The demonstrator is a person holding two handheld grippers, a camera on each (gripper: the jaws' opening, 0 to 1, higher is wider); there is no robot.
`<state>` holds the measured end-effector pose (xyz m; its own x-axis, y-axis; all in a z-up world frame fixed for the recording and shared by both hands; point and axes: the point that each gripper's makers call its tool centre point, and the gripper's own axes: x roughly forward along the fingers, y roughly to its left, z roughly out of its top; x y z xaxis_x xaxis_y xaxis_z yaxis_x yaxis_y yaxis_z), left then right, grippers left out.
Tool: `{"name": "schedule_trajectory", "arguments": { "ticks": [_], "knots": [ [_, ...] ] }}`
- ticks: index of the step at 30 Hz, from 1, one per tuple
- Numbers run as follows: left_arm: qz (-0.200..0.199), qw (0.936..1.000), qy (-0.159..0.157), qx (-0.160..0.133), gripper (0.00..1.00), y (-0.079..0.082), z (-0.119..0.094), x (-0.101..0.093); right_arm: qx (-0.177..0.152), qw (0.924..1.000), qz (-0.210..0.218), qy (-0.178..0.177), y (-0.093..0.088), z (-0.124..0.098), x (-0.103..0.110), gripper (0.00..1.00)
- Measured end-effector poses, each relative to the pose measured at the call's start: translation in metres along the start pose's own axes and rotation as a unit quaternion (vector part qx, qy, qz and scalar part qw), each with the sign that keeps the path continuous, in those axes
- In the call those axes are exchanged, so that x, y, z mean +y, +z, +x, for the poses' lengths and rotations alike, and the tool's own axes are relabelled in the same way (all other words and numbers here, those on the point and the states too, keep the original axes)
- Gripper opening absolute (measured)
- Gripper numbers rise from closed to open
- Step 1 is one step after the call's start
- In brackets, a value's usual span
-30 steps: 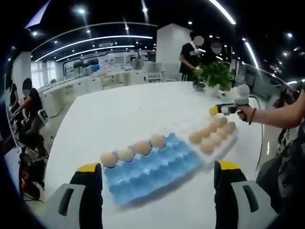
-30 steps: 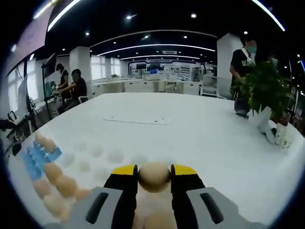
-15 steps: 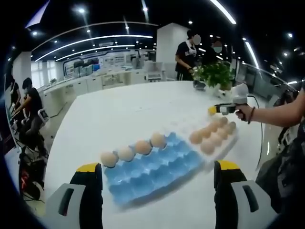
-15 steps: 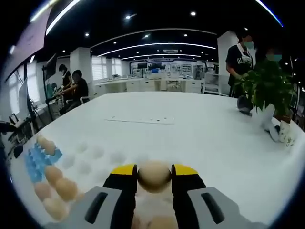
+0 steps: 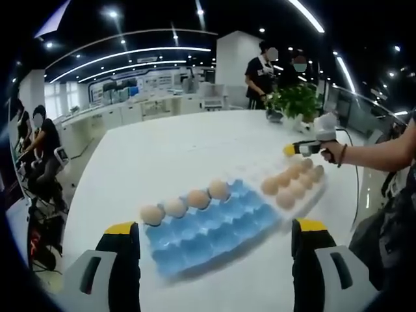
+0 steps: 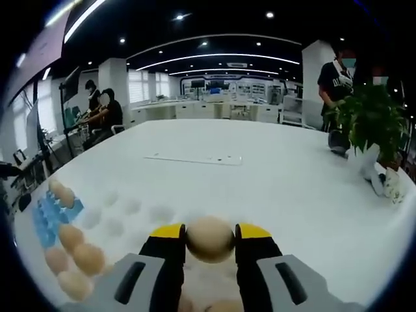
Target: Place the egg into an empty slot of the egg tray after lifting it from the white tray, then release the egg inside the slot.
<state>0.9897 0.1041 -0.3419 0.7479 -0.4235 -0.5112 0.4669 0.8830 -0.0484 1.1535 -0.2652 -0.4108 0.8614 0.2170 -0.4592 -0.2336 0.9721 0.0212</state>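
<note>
Right gripper [image 6: 210,233] is clamped on an egg [image 6: 210,238] above the white tray [image 6: 130,211]; left gripper [image 5: 214,227] jaws stand apart near the blue egg tray [image 5: 214,227].

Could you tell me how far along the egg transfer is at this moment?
Done: four eggs sit in a row in the blue egg tray. In hand: the right gripper holds an egg lifted above the white tray. Left: carrying it to an empty blue slot and releasing it.
</note>
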Motion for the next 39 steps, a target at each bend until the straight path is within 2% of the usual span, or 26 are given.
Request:
{"name": "schedule_trajectory", "arguments": {
  "ticks": [7, 17, 27, 39],
  "knots": [
    [-0.002, 1.0, -0.003, -0.006, 0.99, 0.003, 0.0, 0.0, 0.0, 0.999, 0.044, -0.008, 0.001, -0.001, -0.003, 0.3],
    [-0.002, 1.0, -0.003, -0.005, 0.99, -0.001, -0.002, 0.002, 0.006, 0.999, 0.044, -0.007, 0.0, -0.005, 0.0, 0.3],
    [-0.001, 1.0, -0.006, -0.006, 0.99, -0.002, -0.004, 0.002, 0.001, 0.9975, 0.07, 0.005, 0.003, -0.012, 0.016, 0.3],
    [0.003, 0.9999, -0.012, -0.005, 0.99, -0.002, -0.004, 0.003, -0.002, 0.9971, 0.067, 0.035, 0.009, -0.011, 0.047, 0.3]
  ]
}}
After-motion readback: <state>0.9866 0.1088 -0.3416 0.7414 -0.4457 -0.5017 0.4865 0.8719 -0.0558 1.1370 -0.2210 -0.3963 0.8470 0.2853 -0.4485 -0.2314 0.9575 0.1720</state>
